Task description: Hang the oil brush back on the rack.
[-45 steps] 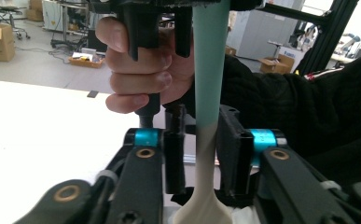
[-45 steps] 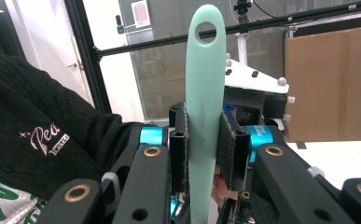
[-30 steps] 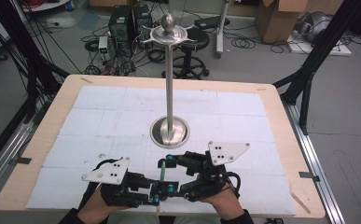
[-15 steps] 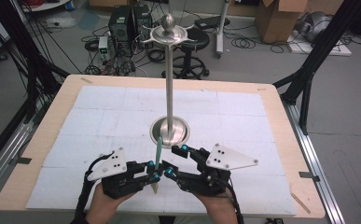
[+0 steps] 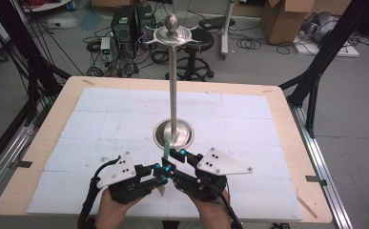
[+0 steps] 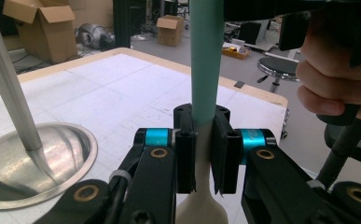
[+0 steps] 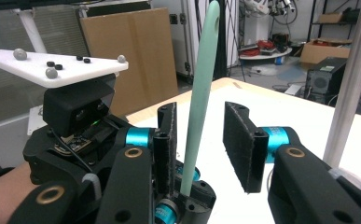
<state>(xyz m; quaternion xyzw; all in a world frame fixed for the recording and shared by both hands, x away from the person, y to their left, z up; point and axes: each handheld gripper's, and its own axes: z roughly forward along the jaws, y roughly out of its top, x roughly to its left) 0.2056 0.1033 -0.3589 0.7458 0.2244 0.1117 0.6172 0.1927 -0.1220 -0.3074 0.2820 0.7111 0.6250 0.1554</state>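
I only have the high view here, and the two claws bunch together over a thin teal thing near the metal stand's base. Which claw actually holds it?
Observer: The left claw does. In the left gripper view its pads clamp the utensil just where the teal handle meets a cream head.
Operator: And the right one?
Observer: The right claw has just been closing with the handle between its jaws. The handle stands close by one pad, and a clear gap remains to the other, so there is no grip yet.
Operator: Anything at the handle's free end?
Observer: In the right gripper view the tip has a small hanging hole.
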